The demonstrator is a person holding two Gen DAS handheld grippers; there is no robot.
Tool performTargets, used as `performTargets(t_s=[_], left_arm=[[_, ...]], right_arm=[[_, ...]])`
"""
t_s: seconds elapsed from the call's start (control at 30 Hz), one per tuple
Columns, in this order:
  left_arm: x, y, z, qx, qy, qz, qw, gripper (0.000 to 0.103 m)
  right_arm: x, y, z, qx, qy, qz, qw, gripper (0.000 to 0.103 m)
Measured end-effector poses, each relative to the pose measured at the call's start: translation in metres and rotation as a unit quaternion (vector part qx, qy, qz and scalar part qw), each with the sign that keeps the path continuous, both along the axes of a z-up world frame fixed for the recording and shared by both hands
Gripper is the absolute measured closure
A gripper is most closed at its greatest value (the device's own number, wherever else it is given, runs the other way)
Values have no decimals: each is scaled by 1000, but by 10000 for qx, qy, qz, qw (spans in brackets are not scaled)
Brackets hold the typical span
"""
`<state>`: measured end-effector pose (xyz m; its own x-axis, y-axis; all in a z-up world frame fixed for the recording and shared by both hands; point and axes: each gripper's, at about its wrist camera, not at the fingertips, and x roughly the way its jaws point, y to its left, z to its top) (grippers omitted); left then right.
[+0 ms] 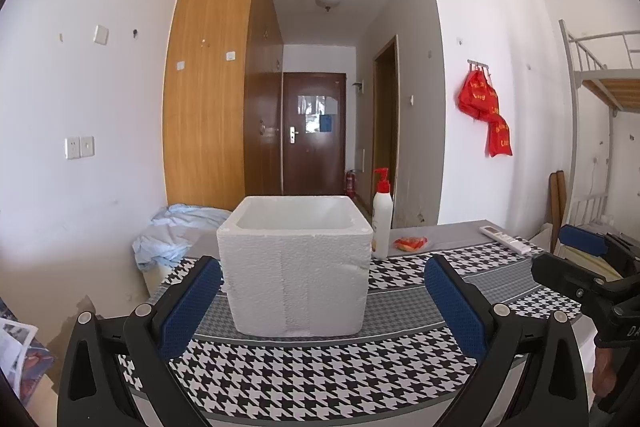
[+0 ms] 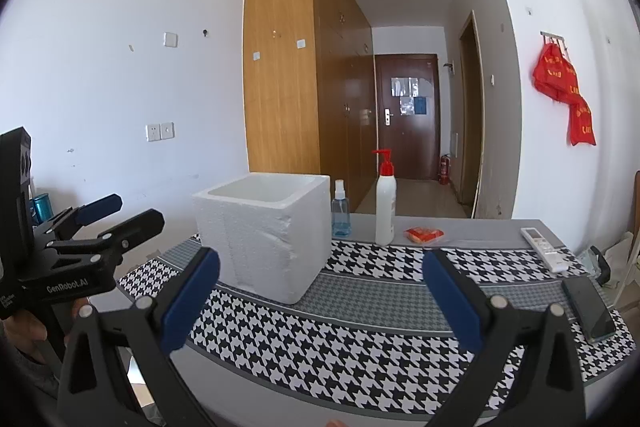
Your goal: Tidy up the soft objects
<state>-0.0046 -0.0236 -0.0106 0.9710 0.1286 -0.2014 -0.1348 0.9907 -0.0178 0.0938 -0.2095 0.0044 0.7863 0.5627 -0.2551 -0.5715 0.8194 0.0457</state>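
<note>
Jaws of both the left gripper (image 1: 322, 301) and right gripper (image 2: 320, 301) stand spread, holding nothing; the foam box (image 1: 295, 263) sits upright, its inside mostly hidden; an orange packet (image 2: 424, 234) lies apart on the table (image 2: 360, 355); progress cannot be judged.

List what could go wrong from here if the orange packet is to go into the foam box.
1. The pump bottle stands upright between the foam box and the orange packet; a sweeping gripper might tip it.
2. The foam box looks light and rests loose on the houndstooth cloth, so a nudge may slide it.
3. Both the left gripper and the right gripper are open and close together; they could collide.
</note>
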Motion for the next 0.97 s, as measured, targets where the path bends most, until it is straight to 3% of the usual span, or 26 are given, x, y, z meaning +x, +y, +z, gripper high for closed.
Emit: performTargets(t_s=[0.97], left_arm=[[-2, 3, 2, 7, 31, 12, 10000, 1]], right_arm=[[2, 4, -2, -38, 55, -8, 10000, 1]])
